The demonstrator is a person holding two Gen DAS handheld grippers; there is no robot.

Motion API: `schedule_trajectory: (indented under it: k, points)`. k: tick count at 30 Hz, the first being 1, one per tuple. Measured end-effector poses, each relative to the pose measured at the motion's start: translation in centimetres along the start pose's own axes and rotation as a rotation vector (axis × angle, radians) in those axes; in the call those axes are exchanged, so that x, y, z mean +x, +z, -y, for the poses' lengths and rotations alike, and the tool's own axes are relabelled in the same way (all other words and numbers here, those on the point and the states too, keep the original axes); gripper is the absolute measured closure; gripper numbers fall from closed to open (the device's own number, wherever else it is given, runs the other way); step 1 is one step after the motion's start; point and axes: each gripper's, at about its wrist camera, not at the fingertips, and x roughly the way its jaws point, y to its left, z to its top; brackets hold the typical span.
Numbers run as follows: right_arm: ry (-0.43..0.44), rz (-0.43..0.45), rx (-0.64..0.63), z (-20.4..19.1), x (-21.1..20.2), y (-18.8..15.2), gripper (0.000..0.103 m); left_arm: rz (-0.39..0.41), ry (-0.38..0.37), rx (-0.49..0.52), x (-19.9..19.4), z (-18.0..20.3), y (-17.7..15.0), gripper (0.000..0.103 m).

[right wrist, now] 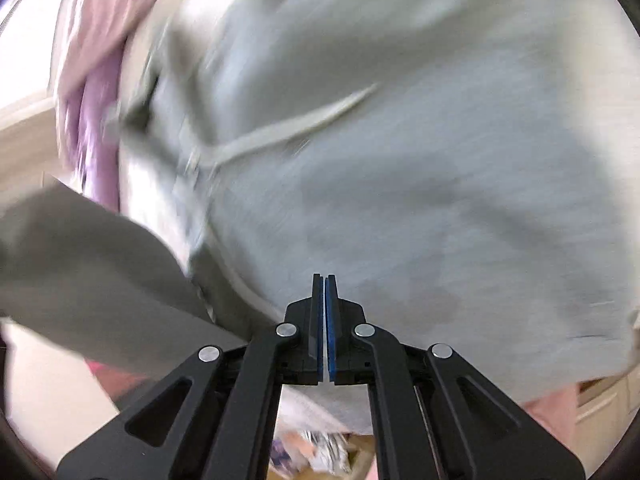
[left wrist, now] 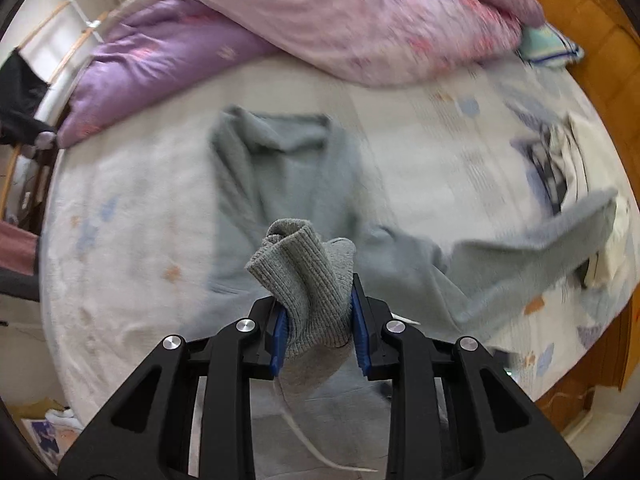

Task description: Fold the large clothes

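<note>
A bed (left wrist: 120,208) fills the left wrist view, covered by a pale sheet with small blue and orange prints. A pink and purple quilt (left wrist: 320,28) lies heaped along its 12 o'clock edge, with a pale green pillow (left wrist: 548,46) at 2 o'clock. An orange wooden bed frame (left wrist: 600,40) curves down the right. At 10 o'clock stands a white rack with wooden rods (left wrist: 68,20), bright daylight behind it.

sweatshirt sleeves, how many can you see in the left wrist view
2: one ribbed grey cuff is clamped in the left gripper; the other grey sleeve stretches right across the pale bed sheet.
</note>
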Motion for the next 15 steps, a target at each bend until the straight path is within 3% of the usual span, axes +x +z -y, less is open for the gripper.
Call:
schedule_trajectory:
  k: [5, 6, 9, 12, 15]
  points:
    - [-0.028, 0.111, 0.118, 5.4, -6.0, 3.0, 0.102, -0.128, -0.029, 0.088, 7.5, 5.2, -2.8, 0.076]
    - [-0.028, 0.120, 0.139, 6.1, -7.0, 3.4, 0.102, -0.147, -0.031, 0.107, 8.4, 5.8, -3.3, 0.072]
    - [-0.050, 0.164, 0.174, 8.0, -9.7, 3.7, 0.099, -0.188, -0.130, 0.148, 9.6, 7.7, -4.6, 0.040]
    - [-0.088, 0.154, 0.173, 8.0, -10.5, 5.0, 0.098, -0.188, -0.245, 0.120, 8.1, 6.9, -6.2, 0.019]
    - [-0.085, 0.121, 0.128, 6.9, -10.4, 6.4, 0.087, -0.205, -0.301, 0.041, 6.9, 3.2, -8.3, 0.016]
